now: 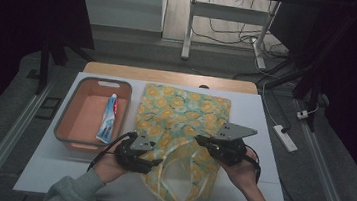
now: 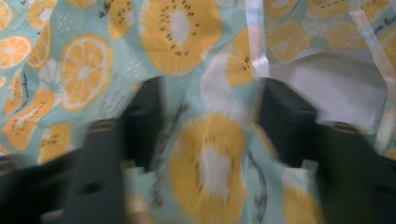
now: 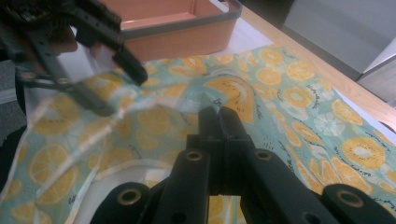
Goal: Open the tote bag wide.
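A teal cloth bag [image 1: 185, 111] printed with orange and kiwi slices lies flat on the white tabletop [image 1: 255, 118], its pale strap handles [image 1: 184, 191] trailing toward me. My left gripper [image 1: 153, 158] is at the bag's near left edge. In the left gripper view, which is blurred, it [image 2: 208, 102] is open with the bag's cloth [image 2: 187, 28] spread between the jaws. My right gripper [image 1: 201, 141] is at the near right part of the bag. In the right gripper view it [image 3: 219, 114] is shut, pinching a raised fold of the bag [image 3: 289, 84]. The left gripper [image 3: 121, 93] also appears there, open.
An orange basket [image 1: 68, 119] stands left of the bag and holds a toothpaste tube [image 1: 108, 118]; its wall [image 3: 187, 37] is beyond the left gripper. The table's wooden far edge [image 1: 169, 76] is behind the bag. A power strip [image 1: 284, 138] lies on the floor at right.
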A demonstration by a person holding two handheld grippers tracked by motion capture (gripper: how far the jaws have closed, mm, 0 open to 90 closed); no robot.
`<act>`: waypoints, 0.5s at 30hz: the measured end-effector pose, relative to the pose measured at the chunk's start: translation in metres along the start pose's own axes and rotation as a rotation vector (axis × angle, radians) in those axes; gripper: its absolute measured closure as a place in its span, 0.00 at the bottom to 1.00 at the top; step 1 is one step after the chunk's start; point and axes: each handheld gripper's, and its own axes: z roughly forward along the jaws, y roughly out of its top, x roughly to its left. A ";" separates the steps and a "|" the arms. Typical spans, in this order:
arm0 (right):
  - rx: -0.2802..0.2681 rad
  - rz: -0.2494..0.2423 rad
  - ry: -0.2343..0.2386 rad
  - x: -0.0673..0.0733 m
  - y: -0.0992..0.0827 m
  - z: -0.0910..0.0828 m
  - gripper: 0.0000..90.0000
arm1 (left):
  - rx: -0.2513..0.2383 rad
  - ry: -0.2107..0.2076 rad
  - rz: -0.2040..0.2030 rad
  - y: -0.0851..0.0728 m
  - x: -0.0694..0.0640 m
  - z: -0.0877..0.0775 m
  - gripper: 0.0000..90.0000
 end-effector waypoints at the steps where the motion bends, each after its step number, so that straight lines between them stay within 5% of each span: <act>1: -0.003 0.004 0.000 -0.001 0.001 -0.001 0.99 | 0.005 0.001 0.001 -0.001 0.001 0.000 0.54; 7: -0.023 0.027 -0.006 -0.008 0.000 -0.007 0.99 | 0.039 -0.014 -0.021 -0.005 0.012 0.006 0.97; 11: -0.016 0.036 -0.012 -0.010 -0.002 -0.009 0.99 | -0.009 -0.050 -0.036 -0.005 0.015 -0.002 0.98; 15: -0.051 0.042 -0.010 -0.009 0.004 -0.023 0.99 | -0.131 -0.060 -0.035 -0.001 0.024 -0.032 0.98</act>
